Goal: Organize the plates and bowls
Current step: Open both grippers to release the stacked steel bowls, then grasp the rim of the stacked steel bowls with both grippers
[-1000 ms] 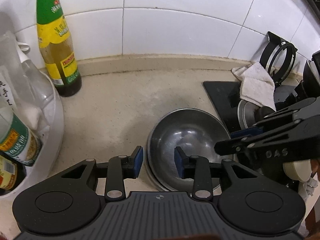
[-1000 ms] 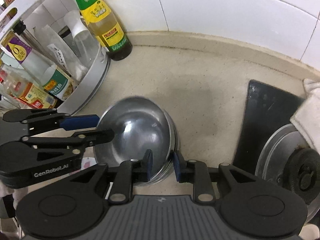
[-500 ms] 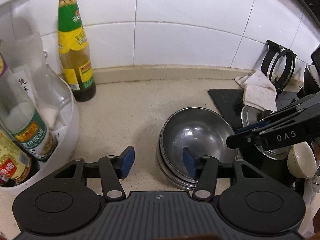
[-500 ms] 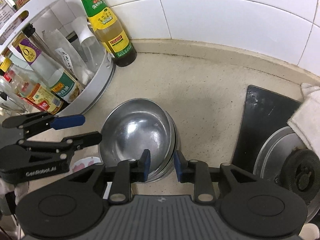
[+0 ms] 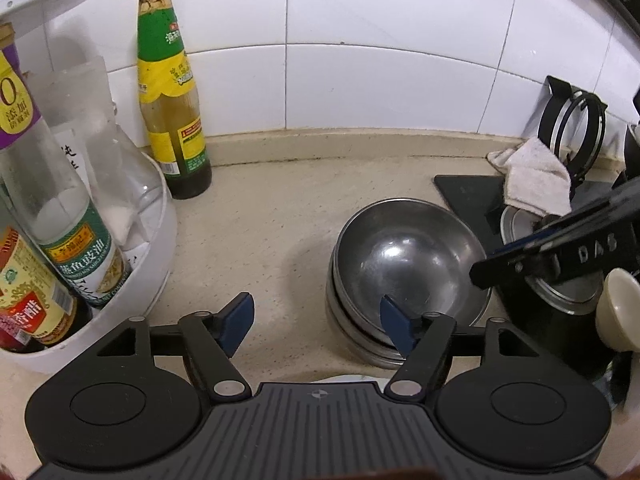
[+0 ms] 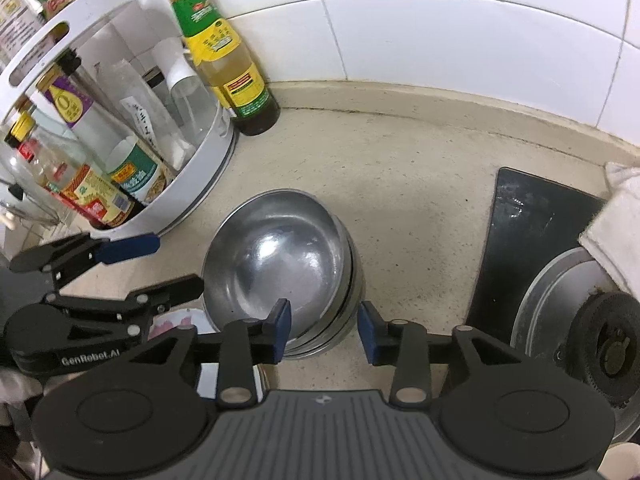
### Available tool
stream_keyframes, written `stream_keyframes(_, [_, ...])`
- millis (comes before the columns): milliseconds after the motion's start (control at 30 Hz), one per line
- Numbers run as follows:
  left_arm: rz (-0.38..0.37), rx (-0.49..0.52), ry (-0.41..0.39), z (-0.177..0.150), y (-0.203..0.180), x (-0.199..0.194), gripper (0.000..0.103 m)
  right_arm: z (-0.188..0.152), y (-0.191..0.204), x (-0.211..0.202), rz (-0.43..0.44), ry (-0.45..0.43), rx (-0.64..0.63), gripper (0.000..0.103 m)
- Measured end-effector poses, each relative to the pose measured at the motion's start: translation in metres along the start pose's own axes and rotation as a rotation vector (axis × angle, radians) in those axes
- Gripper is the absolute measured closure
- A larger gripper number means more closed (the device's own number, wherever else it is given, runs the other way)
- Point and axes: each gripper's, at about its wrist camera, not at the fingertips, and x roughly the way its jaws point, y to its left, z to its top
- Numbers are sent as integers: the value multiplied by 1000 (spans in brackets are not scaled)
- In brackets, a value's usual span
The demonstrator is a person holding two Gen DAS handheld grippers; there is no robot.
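Gleaming round steel bowls nest stacked on speckled surface; both grippers' jaws opening, grasping nothing; white rack holds bottles.

Open counter between condiment rack and stacked steel bowls; stove blocks right side.

Silver steel bowls, speckled beige counter, green-and-yellow-labelled bottle, white wall tiles.
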Motion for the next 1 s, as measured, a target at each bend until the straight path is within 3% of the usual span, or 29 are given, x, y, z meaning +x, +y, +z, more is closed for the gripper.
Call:
stream_keyframes(267, [6, 114, -16, -5, -10, 3, 19, 6, -6, 12, 19, 8, 51, 58])
stream_keyframes(433, [-40, 166, -5, -2, -9, 10, 18, 10, -2, 21, 23, 8, 84, 49])
stream_keyframes(833, [-158, 268, -9, -1, -4, 14, 16, 17, -4, 37, -18, 25, 170, 46])
stream_keyframes(1000, [-213, 326, -9, -8, -4, 9, 10, 15, -5, 45, -36, 40, 201, 45])
